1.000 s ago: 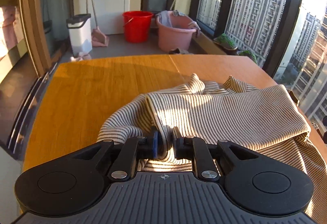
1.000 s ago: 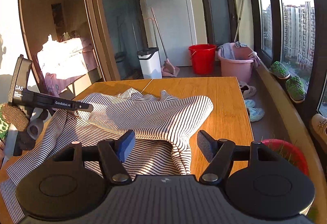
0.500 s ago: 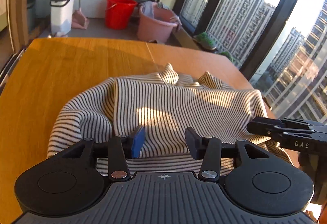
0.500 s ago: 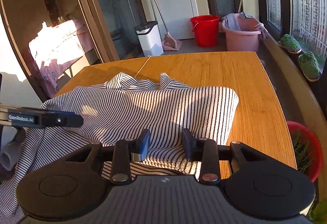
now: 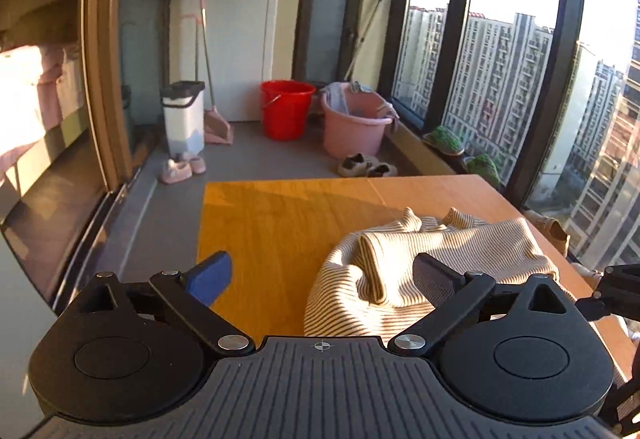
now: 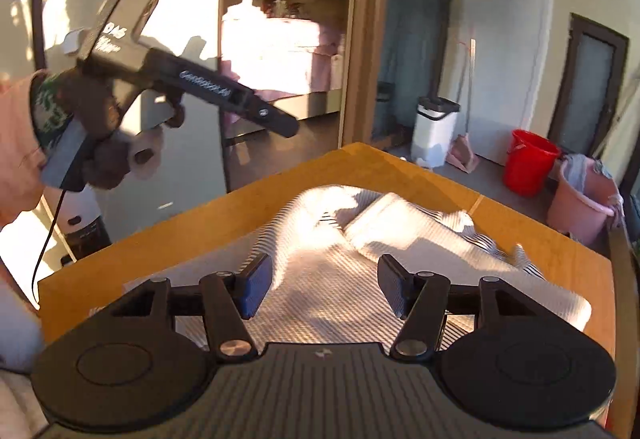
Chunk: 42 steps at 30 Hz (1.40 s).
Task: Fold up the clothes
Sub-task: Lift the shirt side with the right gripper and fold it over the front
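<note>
The left claw [image 5: 320, 275] and right claw [image 6: 326, 285] are both opening, holding nothing; next, each should be pinching a striped garment [image 6: 340, 271] edge squarely on the surface [image 5: 272, 223].

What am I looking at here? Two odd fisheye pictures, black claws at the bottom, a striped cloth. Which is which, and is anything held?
No robot arm: a person holds one hand-held claw in each hand, each with a camera looking along its fingers. One picture is from the left claw, the other from the right claw. The right view also shows the left tool side-on, gripped in the person's hand. On the wooden table lies a striped garment, partly folded and bunched. Both claws are opening and above the cloth; neither holds anything. Behind are a red bucket and a pink tub.
</note>
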### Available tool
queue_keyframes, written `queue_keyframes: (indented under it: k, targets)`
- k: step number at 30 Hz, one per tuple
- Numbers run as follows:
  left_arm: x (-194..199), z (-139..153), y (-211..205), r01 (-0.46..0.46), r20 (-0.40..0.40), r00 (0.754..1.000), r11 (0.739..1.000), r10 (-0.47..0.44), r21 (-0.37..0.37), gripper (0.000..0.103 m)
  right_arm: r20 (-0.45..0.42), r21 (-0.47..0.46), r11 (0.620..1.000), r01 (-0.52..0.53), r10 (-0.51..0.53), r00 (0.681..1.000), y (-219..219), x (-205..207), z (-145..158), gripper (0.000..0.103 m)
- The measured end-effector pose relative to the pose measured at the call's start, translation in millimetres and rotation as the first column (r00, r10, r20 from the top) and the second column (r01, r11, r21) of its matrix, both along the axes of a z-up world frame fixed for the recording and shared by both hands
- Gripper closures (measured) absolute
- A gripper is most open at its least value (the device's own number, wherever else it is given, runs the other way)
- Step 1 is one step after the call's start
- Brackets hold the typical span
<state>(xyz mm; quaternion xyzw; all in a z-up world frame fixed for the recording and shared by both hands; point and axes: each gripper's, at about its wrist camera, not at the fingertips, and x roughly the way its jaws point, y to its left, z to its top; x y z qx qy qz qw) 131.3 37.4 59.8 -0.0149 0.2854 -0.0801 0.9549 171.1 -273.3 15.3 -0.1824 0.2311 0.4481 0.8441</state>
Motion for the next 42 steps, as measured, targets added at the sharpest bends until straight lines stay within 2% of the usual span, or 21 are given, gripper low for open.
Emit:
queue_keyframes:
  k: [2,5,7,11,12,13,14,15,19,22,25,28,32,35,37,40,42]
  targets:
    - [-15,0,1,0.020,0.001,1.000,0.998,-0.020,0.053,0.003,0.000,-0.054,0.992,-0.117,0.117,0.993,25,-20,-6,0.044]
    - [-33,-4,2,0.026,-0.019,1.000,0.992,-0.024,0.126,0.003,-0.048,-0.116,0.968,-0.223,0.219,0.975,54,-38,-25,0.044]
    - [-36,-7,4,-0.003,-0.032,0.999,0.989,0.008,0.151,0.002,-0.054,-0.152,0.952,-0.267,0.262,0.964,71,-47,-36,0.045]
    - [-34,-5,4,-0.030,-0.020,0.999,0.985,0.034,0.171,0.000,0.003,-0.231,0.928,-0.294,0.303,0.953,102,-59,-56,0.047]
    - [-37,-4,4,-0.025,-0.019,0.999,0.985,0.028,0.168,0.000,0.006,-0.242,0.926,-0.289,0.299,0.954,107,-57,-60,0.061]
    - [-39,-3,4,-0.018,-0.018,1.000,0.986,0.022,0.165,0.000,-0.003,-0.235,0.930,-0.284,0.292,0.956,108,-54,-60,0.066]
    - [-40,-2,3,-0.015,-0.015,1.000,0.986,0.018,0.169,0.000,-0.015,-0.221,0.934,-0.280,0.284,0.959,107,-50,-58,0.079]
    - [-40,-1,2,-0.014,-0.012,1.000,0.985,0.016,0.171,0.000,-0.013,-0.207,0.942,-0.263,0.266,0.964,105,-45,-53,0.089]
    - [-39,4,-3,-0.008,0.005,1.000,0.984,0.008,0.176,0.000,0.013,-0.127,0.983,-0.134,0.137,0.990,84,-12,-21,0.091]
    - [-38,7,-6,0.006,0.022,1.000,0.986,-0.009,0.164,0.000,0.027,-0.016,1.000,-0.001,0.002,1.000,60,23,21,0.092]
    - [-47,1,-8,0.070,0.034,0.997,0.989,-0.075,0.133,0.000,0.005,0.149,0.983,0.109,-0.111,0.994,35,55,71,0.092]
    - [-42,-6,-23,0.163,0.038,0.985,0.979,-0.169,0.122,0.000,-0.023,0.285,0.945,0.159,-0.160,0.987,16,75,113,0.093]
    - [-25,-28,-53,0.227,-0.004,0.973,0.958,-0.229,0.173,0.000,-0.003,0.364,0.909,0.200,-0.214,0.977,0,94,144,0.093]
    - [-12,-46,-68,0.254,-0.055,0.967,0.950,-0.248,0.183,0.000,0.034,0.376,0.886,0.272,-0.307,0.951,-25,109,149,0.093]
    - [-9,-53,-72,0.257,-0.077,0.966,0.951,-0.248,0.170,0.000,0.018,0.366,0.868,0.336,-0.368,0.930,-47,122,139,0.093]
    - [1,-62,-77,0.257,-0.107,0.964,0.954,-0.242,0.155,0.000,-0.055,0.324,0.834,0.446,-0.454,0.889,-90,146,108,0.093]
    - [5,-68,-81,0.259,-0.126,0.962,0.955,-0.241,0.146,0.000,-0.131,0.279,0.804,0.526,-0.510,0.850,-115,160,73,0.093]
